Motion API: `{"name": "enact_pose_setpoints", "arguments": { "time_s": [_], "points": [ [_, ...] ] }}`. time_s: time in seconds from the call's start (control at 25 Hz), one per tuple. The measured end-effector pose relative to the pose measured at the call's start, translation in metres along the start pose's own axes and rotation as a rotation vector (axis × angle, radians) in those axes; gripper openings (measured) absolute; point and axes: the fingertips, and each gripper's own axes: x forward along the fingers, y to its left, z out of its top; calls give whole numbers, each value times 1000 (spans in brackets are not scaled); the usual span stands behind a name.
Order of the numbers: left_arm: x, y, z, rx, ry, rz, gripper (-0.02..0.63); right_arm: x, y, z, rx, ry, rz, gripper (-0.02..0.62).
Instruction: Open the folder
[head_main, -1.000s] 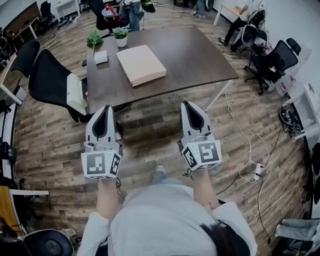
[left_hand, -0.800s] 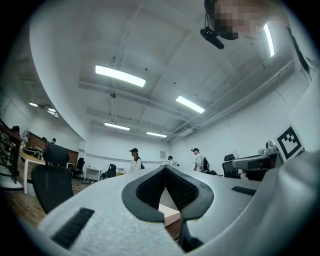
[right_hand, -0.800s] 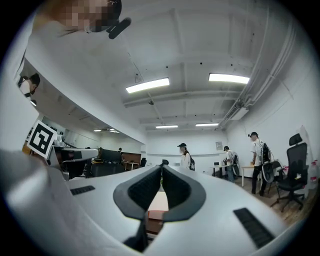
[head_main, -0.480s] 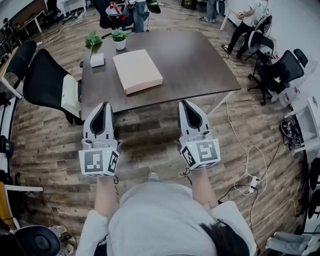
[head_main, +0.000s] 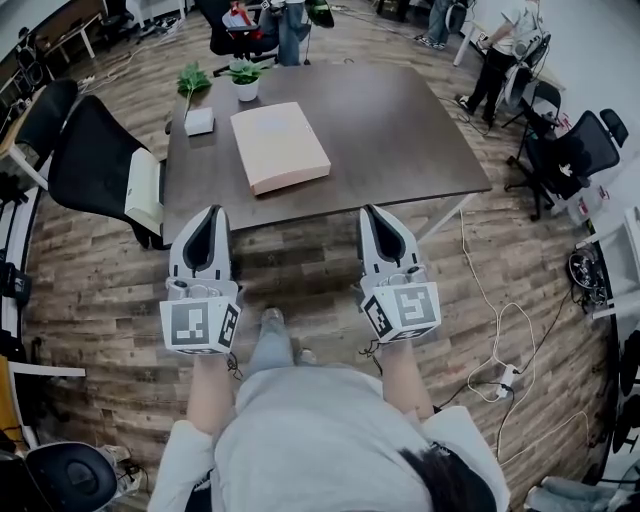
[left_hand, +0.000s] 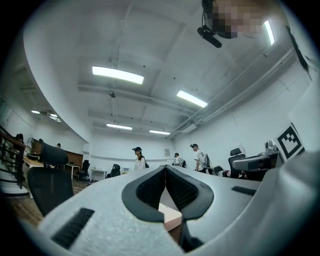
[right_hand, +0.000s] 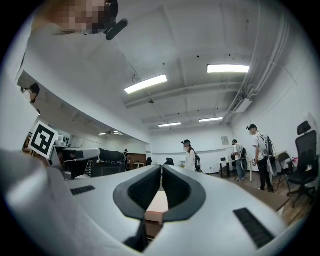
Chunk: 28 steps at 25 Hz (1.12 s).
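From the head view, the folder lies flat and closed on the brown worktop, with a small plant and a white box behind it. It is out in front of both hands and well apart from them. Its long side runs away from the person, tipped a little. The left hand-held gripper looks a bit nearer to it than the right hand-held gripper. In the left gripper view, the left hand-held gripper is clenched on nothing, and the folder peeks through below. In the right gripper view, the right hand-held gripper is clenched and empty too, with the folder far ahead. I can read no words anywhere.
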Motion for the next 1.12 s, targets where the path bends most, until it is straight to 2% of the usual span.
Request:
{"name": "enact_pose_setpoints", "arguments": {
  "time_s": [0.44, 1.12],
  "points": [
    [61, 20, -20, -9, 8, -44, 9, 53, -23, -12, -4, 11, -41, 17],
    [174, 99, -58, 2, 33, -92, 9, 194, -33, -34, -9, 26, -64, 17]
  ]
}}
